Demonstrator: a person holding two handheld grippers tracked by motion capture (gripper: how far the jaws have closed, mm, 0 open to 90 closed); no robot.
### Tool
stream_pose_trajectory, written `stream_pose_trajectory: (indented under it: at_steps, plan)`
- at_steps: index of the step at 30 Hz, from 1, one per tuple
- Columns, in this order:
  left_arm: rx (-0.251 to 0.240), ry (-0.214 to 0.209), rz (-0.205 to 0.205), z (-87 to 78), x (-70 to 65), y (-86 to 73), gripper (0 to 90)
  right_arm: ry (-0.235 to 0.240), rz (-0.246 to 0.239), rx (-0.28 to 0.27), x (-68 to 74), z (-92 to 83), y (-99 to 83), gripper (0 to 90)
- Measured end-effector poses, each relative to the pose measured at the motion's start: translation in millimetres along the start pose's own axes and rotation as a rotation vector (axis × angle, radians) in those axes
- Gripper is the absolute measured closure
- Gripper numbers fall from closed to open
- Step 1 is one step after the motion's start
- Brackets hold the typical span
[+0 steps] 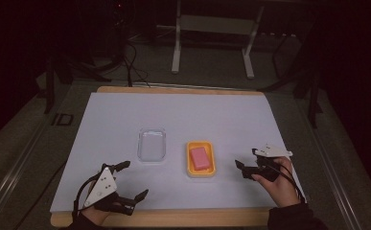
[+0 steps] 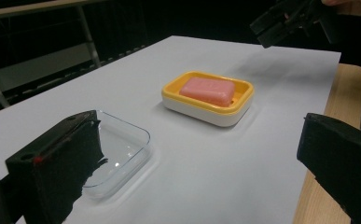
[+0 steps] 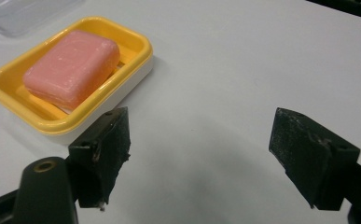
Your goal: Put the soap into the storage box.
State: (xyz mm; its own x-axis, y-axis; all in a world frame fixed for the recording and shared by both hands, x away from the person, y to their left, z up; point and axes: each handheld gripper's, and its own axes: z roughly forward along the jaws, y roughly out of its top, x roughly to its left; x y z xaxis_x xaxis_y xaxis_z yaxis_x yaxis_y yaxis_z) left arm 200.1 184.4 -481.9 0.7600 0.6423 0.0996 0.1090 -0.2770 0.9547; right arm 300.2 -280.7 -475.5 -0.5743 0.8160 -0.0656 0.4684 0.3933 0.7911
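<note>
Soap (image 3: 71, 67) lies in its yellow dish (image 3: 136, 51), apart from both grippers' released fingers (image 3: 101, 154).

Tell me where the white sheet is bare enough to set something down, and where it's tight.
Bare: the whole far half of the white sheet beyond the clear lid and yellow soap dish; also the left side beside the lid. Tight: the narrow strip between lid and dish, and the near edge, where the left gripper and right gripper sit, both open.

A matt white paper sheet (image 1: 125, 120) covers the wooden table (image 1: 173, 89). The clear lid (image 2: 122, 154) looks like glossy plastic. The yellow dish (image 3: 136, 44) is smooth, shiny plastic, holding a dull, waxy pink soap (image 3: 71, 65).
</note>
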Motion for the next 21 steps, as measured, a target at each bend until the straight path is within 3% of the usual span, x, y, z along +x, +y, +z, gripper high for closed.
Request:
stream_pose_trajectory:
  at_steps: [6,10,14,21]
  plan:
    - [0.000,-0.002,0.000,-0.1,0.0,0.0,0.6,-0.020,0.017,0.018,-3.3,0.0,-17.6,20.3]
    - [-0.001,-0.007,0.001,-0.6,-0.1,0.2,0.6,-0.028,0.037,0.003,-7.6,-4.5,-26.1,19.4]
    - [-0.004,-0.016,0.001,-0.9,-0.3,0.7,0.5,-0.064,0.023,-0.021,-11.9,-5.4,-32.0,19.3]
    - [0.002,-0.021,-0.001,-0.3,0.3,0.8,0.5,-0.059,0.039,-0.023,-16.6,-0.5,-36.8,19.4]
